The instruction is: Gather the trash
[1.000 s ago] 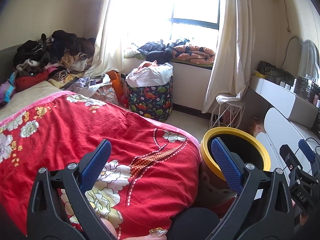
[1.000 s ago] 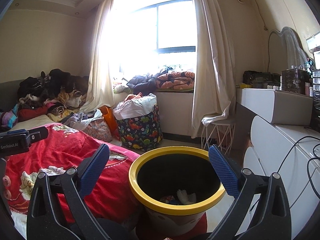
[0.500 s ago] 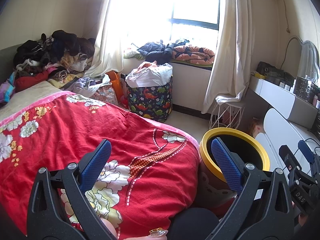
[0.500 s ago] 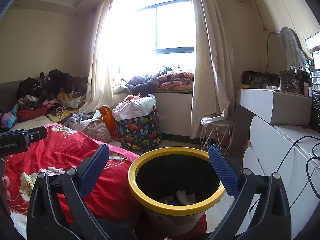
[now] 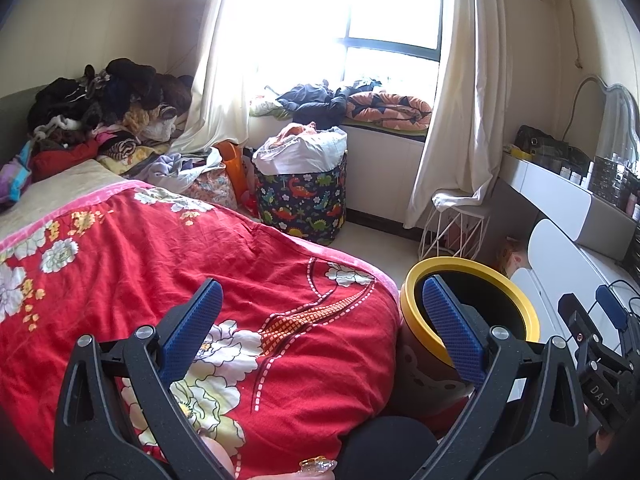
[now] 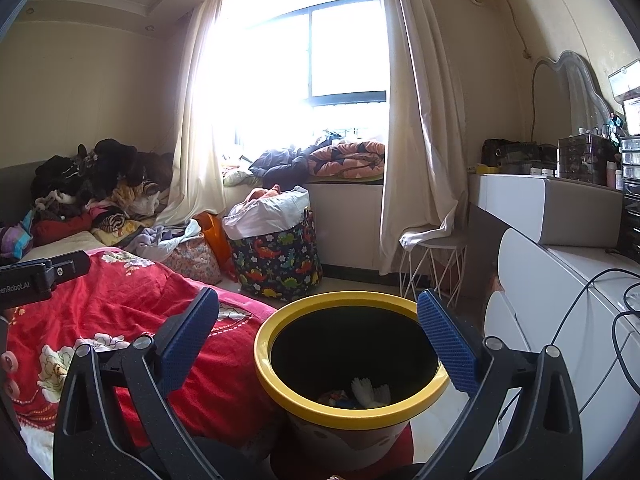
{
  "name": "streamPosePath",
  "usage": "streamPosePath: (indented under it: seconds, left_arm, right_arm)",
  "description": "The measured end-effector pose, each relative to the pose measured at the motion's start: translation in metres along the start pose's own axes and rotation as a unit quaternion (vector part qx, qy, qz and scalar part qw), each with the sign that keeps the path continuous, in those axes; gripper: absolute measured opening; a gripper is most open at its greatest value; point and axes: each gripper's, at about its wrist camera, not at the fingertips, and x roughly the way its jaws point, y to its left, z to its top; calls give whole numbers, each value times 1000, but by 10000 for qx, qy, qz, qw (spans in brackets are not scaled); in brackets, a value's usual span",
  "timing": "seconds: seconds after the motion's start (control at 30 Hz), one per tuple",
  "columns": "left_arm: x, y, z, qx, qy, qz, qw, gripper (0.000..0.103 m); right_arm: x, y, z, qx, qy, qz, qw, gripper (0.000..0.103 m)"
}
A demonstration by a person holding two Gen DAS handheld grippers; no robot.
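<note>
right gripper (image 6: 318, 338) jaws wide, empty, framing yellow-rimmed trash bin (image 6: 352, 414) at 6 o'clock, likely staged for drops | left gripper (image 5: 320, 330) wide, empty, over red floral quilt (image 5: 168, 264); bin (image 5: 472, 268) at 3 o'clock beside bed | bin holds white scrap (image 6: 370, 392), rest too dark | no loose trash visible | bin base cut off

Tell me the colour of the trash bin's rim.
Yellow: the trash bin has a yellow rim around a black inside. The right wrist view shows it best.
</note>
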Motion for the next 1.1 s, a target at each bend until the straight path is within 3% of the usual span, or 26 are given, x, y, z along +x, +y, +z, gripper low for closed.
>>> streamPosePath:
  seconds: [0.63,0.87,0.97,1.1]
  left_arm:
    - [-1,-1,0,11,2,37,10000,92]
    - [-3,3,4,-61,102,323,9994,92]
    - [-5,26,9,-297,169,520,9981,92]
    - [-17,96,7,-814,286,1337,9873,92]
  right_arm:
    - [-1,0,0,3,5,-10,10000,97]
    - [5,7,-1,40,193,144,9997,97]
    - [16,26,8,56,299,557,9980,97]
    - [33,91,24,-185,545,1580,9858,97]
